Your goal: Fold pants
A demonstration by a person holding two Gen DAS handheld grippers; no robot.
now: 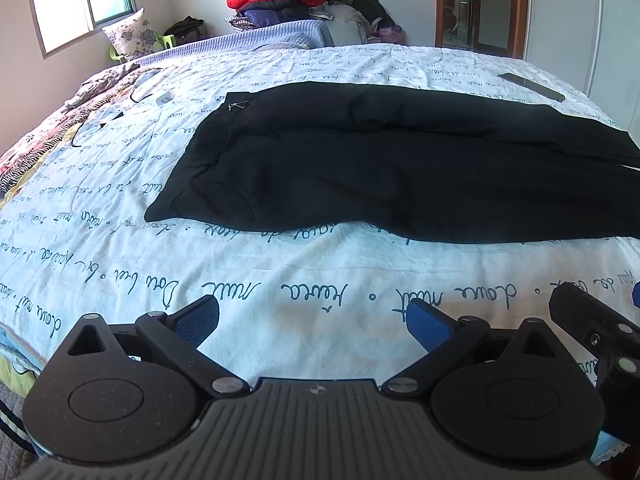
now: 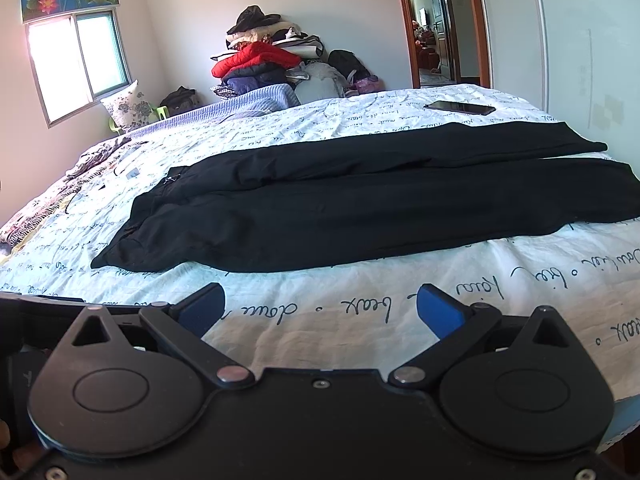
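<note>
The black fabric pants (image 1: 384, 164) lay flat ahead of the wide-open, empty left gripper (image 1: 312, 322) and right gripper (image 2: 320, 308), on a white bedsheet (image 1: 280, 280) printed with illegible cursive script.

black pants (image 1: 380, 168) flat on bedspread (image 1: 280, 280), left hand-held gripper (image 1: 312, 322) agape
</note>
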